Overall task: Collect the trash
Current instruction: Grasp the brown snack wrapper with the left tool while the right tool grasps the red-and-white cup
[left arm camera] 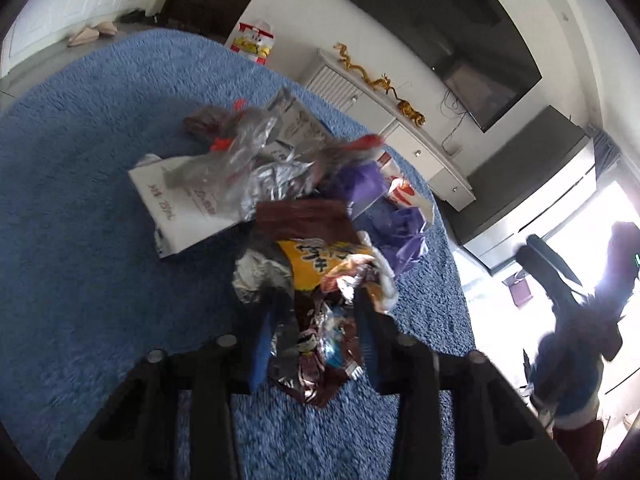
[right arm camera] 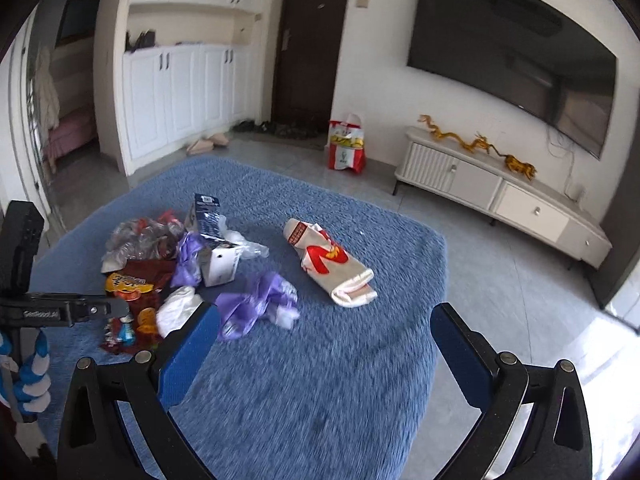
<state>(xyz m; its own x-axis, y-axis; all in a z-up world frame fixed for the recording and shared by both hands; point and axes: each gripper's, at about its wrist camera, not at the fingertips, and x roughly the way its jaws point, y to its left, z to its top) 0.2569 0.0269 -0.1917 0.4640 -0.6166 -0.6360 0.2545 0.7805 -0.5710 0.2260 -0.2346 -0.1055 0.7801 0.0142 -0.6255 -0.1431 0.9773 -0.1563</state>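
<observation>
A heap of trash lies on a blue rug (right arm camera: 320,380). My left gripper (left arm camera: 316,300) is shut on a brown and yellow snack wrapper (left arm camera: 316,264); its lower part hangs between the fingers (left arm camera: 264,344). Behind it lie a white carton (left arm camera: 184,200), clear plastic (left arm camera: 240,136) and purple plastic (left arm camera: 396,232). My right gripper (right arm camera: 324,320) is open and empty above the rug. In its view I see the left gripper (right arm camera: 60,308) over the wrapper (right arm camera: 128,284), purple plastic (right arm camera: 256,304), a carton (right arm camera: 216,248) and a white and red paper cup (right arm camera: 332,264).
A white low cabinet (right arm camera: 500,192) with gold dragon figures (right arm camera: 476,144) stands under a wall TV (right arm camera: 516,56). A red and yellow bag (right arm camera: 346,148) stands by a dark door (right arm camera: 304,44). Slippers (right arm camera: 208,144) lie by white cupboards. Tiled floor surrounds the rug.
</observation>
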